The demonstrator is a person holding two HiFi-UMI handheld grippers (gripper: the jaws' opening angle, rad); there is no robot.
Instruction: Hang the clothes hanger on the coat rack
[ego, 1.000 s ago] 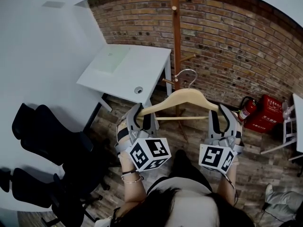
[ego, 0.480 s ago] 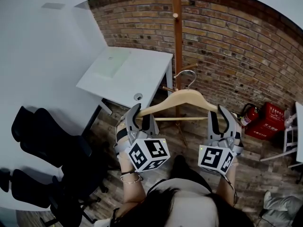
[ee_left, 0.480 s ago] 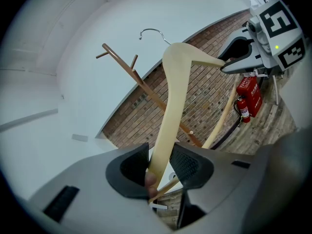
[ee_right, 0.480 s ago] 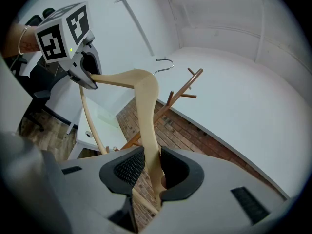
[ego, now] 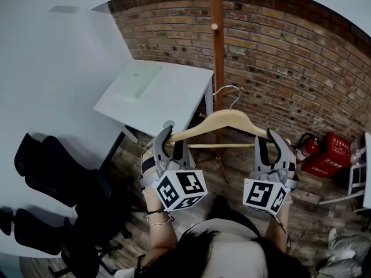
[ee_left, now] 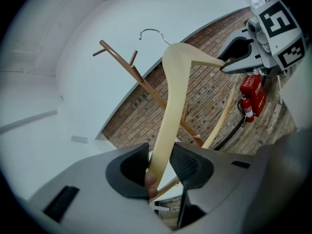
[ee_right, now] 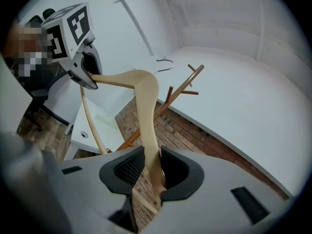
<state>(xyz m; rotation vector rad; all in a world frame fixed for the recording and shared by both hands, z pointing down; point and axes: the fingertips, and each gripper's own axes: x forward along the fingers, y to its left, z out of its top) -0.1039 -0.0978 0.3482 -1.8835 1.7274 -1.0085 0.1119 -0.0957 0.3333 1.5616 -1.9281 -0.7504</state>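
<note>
Closer to the coat rack (ego: 216, 51) than a second ago, we carry the hanger (ego: 223, 120) level
Our left gripper (ego: 167, 136) and right gripper (ego: 272, 138) each clamp one end of the wood, jaws parted only by its thickness. Its wire hook (ego: 227, 92) sits just beside the post, below the peg (ego: 214, 26); we should raise both ends evenly, keeping the hook upright, then lower it over a peg

Pale wooden hanger (ego: 227, 118) level, unhung, wooden coat rack (ego: 216, 45) behind

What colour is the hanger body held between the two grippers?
The hanger is pale, light-tan natural wood. It shows best in the head view.
</note>
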